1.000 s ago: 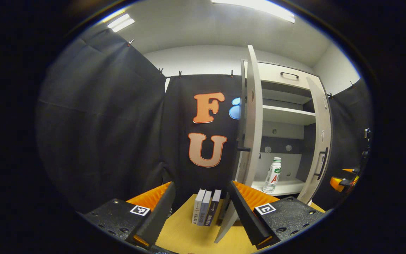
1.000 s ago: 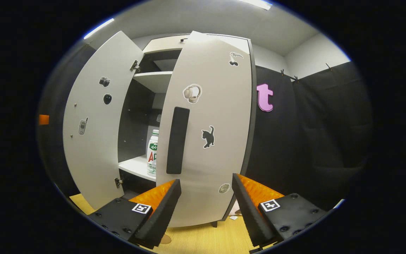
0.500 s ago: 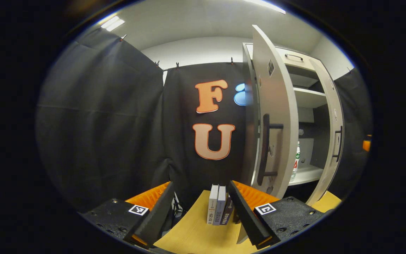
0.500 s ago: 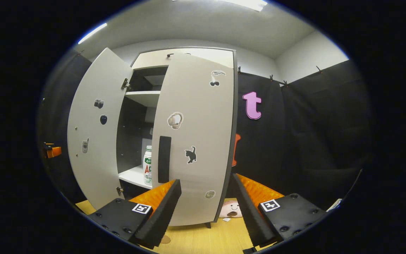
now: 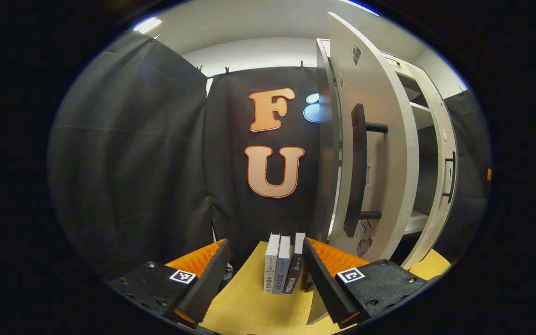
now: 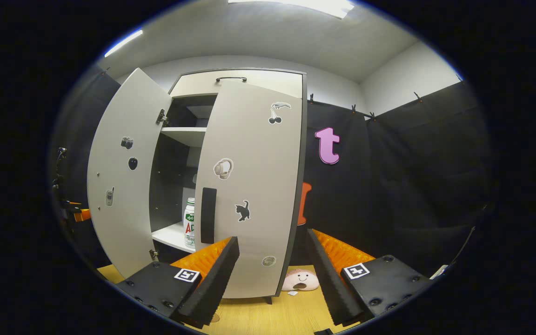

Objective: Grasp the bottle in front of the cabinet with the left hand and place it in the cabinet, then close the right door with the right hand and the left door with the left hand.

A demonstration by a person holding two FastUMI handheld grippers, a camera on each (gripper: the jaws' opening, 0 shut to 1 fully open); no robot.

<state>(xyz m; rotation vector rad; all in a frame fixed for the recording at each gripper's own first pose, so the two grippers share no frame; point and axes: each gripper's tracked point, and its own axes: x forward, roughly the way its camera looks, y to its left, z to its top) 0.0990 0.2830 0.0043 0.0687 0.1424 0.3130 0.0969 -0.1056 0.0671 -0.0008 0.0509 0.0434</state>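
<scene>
Booth floor bare wood. Bottle stands on cabinet shelf — placed. Right door nearly closed; left door ajar. Left gripper and right gripper released, empty — positioned to push doors.

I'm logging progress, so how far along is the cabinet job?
Done: the bottle stands on the lower shelf inside the cabinet. In hand: the right door is nearly shut, a gap remaining; the right gripper is open in front of it. Left: the left door stands wide open, with the open left gripper beside it.
</scene>
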